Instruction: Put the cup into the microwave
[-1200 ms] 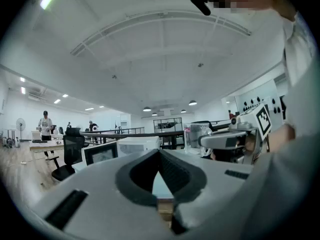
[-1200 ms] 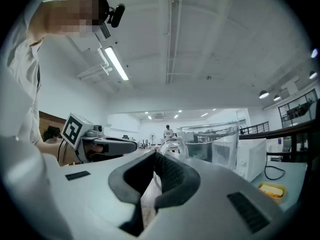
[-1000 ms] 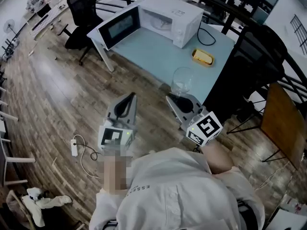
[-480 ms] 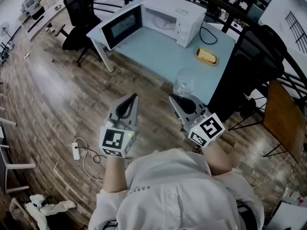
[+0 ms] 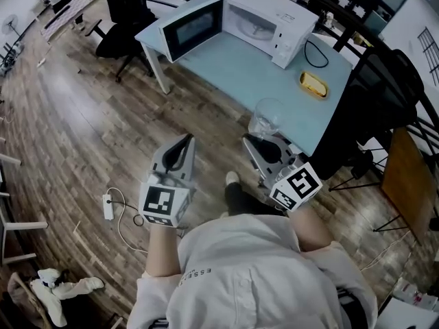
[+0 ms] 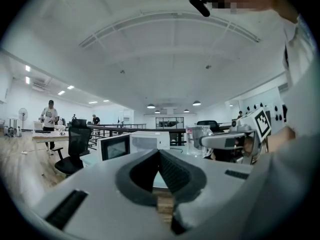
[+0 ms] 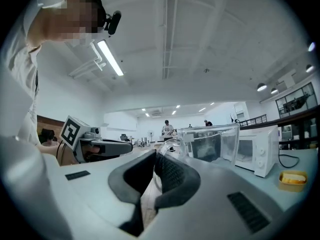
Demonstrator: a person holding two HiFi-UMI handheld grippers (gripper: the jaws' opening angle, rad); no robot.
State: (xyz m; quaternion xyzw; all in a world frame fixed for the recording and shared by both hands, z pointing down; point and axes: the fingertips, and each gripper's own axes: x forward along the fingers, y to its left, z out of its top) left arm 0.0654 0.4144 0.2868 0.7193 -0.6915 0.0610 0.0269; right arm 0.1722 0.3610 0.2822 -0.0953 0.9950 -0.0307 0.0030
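Observation:
A clear glass cup [image 5: 265, 118] hangs over the near edge of the light blue table [image 5: 236, 70], with my right gripper [image 5: 253, 140] shut on its near side. In the right gripper view the cup [image 7: 212, 143] stands just past the closed jaws of the right gripper [image 7: 154, 157]. The white microwave [image 5: 272, 20] stands at the table's far end, its door [image 5: 193, 29] swung wide open to the left. My left gripper [image 5: 186, 140] is shut and empty over the wooden floor, left of the cup. In the left gripper view the left gripper [image 6: 159, 154] points at the microwave [image 6: 145, 141].
A yellow dish [image 5: 313, 84] lies on the table right of the microwave. One black office chair [image 5: 127, 16] stands left of the table, another black chair [image 5: 384, 91] at its right. A power strip [image 5: 108, 208] with cable lies on the floor. People stand far off.
The table and microwave have shifted right in the head view as the person moves. A shoe now shows between the grippers. Both grippers keep their pose, the cup still in the right one.

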